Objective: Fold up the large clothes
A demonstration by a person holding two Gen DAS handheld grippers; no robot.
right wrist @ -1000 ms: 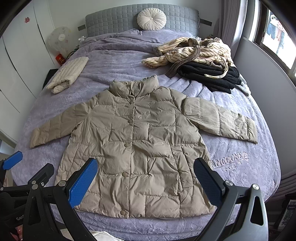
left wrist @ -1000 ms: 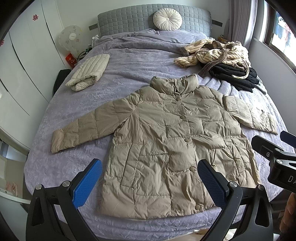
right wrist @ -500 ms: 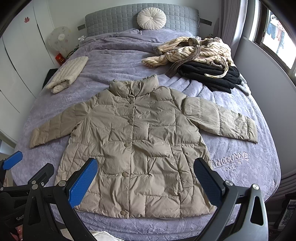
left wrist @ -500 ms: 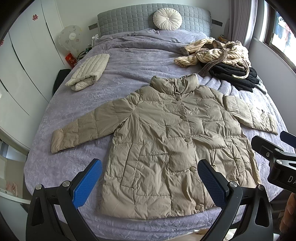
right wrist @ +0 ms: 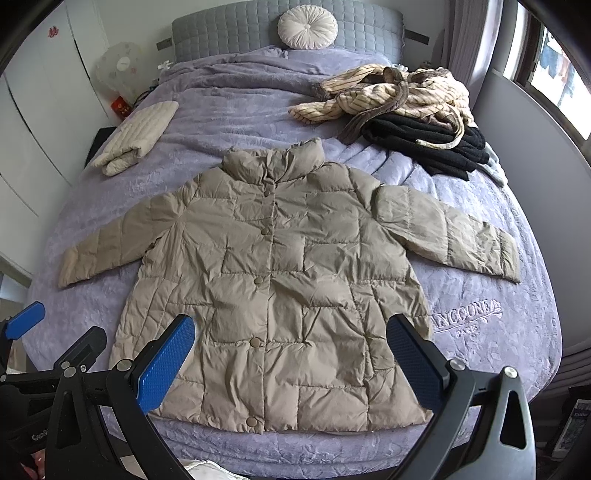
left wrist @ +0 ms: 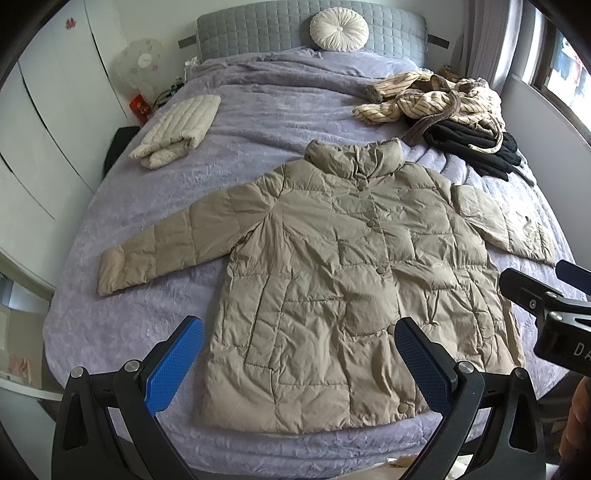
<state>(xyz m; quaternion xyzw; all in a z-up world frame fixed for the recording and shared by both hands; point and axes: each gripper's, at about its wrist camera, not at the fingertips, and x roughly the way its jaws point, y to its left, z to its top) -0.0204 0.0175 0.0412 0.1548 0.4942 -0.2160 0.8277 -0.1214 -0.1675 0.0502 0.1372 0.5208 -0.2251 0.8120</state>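
A beige quilted puffer jacket [left wrist: 343, 280] [right wrist: 280, 284] lies flat and buttoned, front up, on the purple bed, both sleeves spread sideways and collar toward the headboard. My left gripper [left wrist: 299, 363] hovers above the jacket's hem near the foot of the bed, open, with nothing between its blue pads. My right gripper [right wrist: 290, 360] hangs over the hem too, open and empty. In the left wrist view the right gripper [left wrist: 546, 302] shows at the right edge; in the right wrist view the left gripper [right wrist: 48, 343] shows at the lower left.
A folded cream quilted garment [left wrist: 177, 131] lies at the bed's left. A heap of striped and black clothes [right wrist: 402, 110] sits at the back right. A round white cushion [left wrist: 339, 30] leans on the grey headboard. White wardrobes [left wrist: 44, 110] stand left, a window [right wrist: 554, 70] right.
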